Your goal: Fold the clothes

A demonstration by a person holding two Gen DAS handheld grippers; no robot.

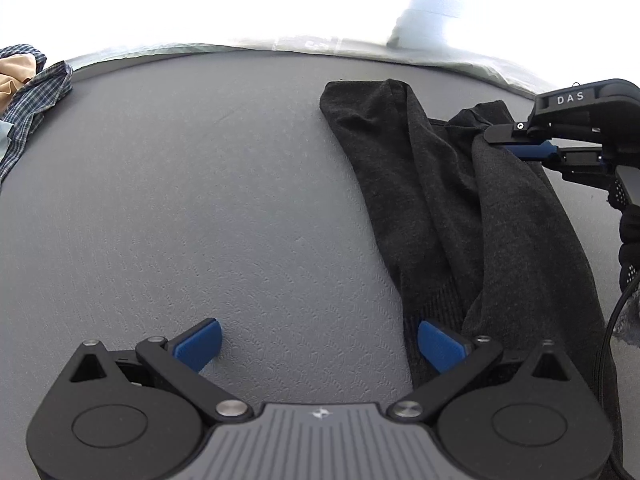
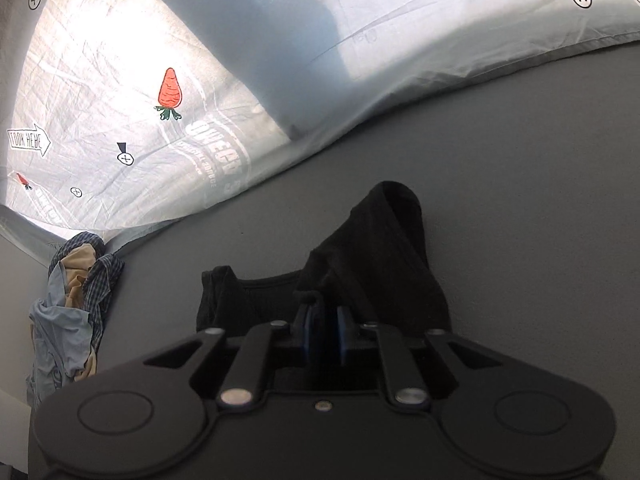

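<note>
Blue-padded fingers of the left claw [image 1: 318,344] spread wide just above the grey tabletop [image 1: 180,200], holding nothing; the right-hand pad [image 1: 440,346] sits at the near edge of a dark grey garment [image 1: 460,208], the left-hand pad over bare surface. Lying partly folded on the right side of the tabletop, the garment runs from the near edge toward the far edge in long lengthwise creases. At far right, the right claw [image 1: 520,148], marked "DAS", pinches a raised fold of the fabric near the garment's far end, with a black dotted glove [image 1: 628,240] showing behind it. Seen from the right wrist, that claw [image 2: 324,328] is drawn narrow on the dark cloth [image 2: 380,260], which peaks upward just beyond the pads. A heap of other clothes [image 2: 76,308], among them a blue plaid shirt and tan and pale blue pieces, sits at the far left of the tabletop, well apart from the garment. Beyond the far edge lies a pale sheet [image 2: 120,80] printed with red carrots and lettering, brightly lit.
</note>
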